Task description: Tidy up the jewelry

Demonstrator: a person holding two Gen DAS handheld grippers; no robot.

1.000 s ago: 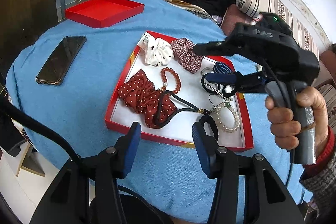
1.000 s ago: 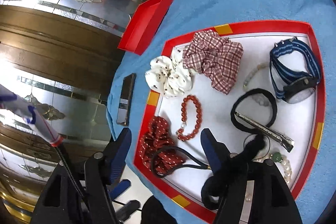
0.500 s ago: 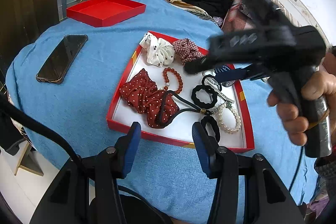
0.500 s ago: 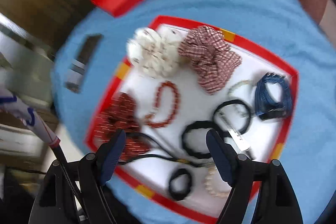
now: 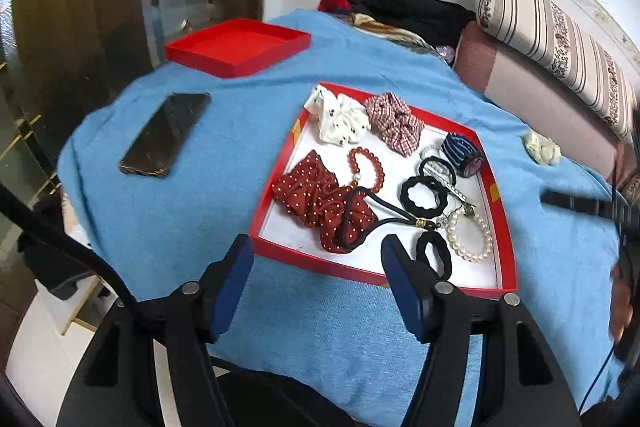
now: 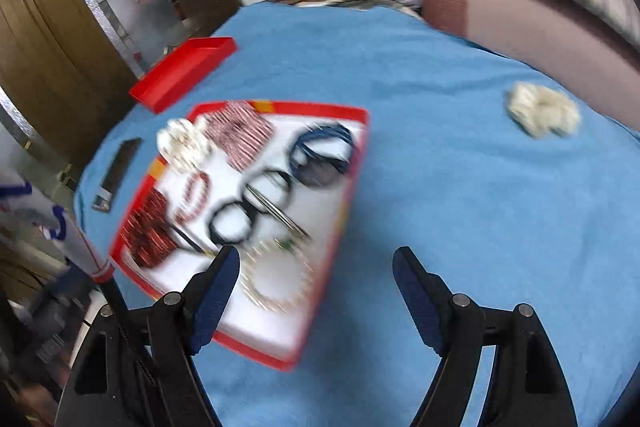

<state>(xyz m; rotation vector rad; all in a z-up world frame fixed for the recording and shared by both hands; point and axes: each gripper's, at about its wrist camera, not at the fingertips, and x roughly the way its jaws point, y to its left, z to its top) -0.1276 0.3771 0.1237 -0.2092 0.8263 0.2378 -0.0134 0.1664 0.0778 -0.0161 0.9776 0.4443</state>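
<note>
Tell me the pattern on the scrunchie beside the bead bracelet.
Dark red with small white dots; clearest in the left wrist view.

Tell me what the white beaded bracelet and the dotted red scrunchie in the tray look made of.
white beaded bracelet: glossy round beads, pearl or imitation; which, I cannot tell. Dotted red scrunchie: soft matte woven fabric, gathered into folds, with small pale printed dots.

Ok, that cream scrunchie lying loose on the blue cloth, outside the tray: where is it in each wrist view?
Left wrist: cream scrunchie at the right, beyond the red tray's far right corner, near the sofa.
Right wrist: cream scrunchie upper right, well right of the blurred tray.
Shared landmark: the empty red lid at the cloth's far left edge.
</note>
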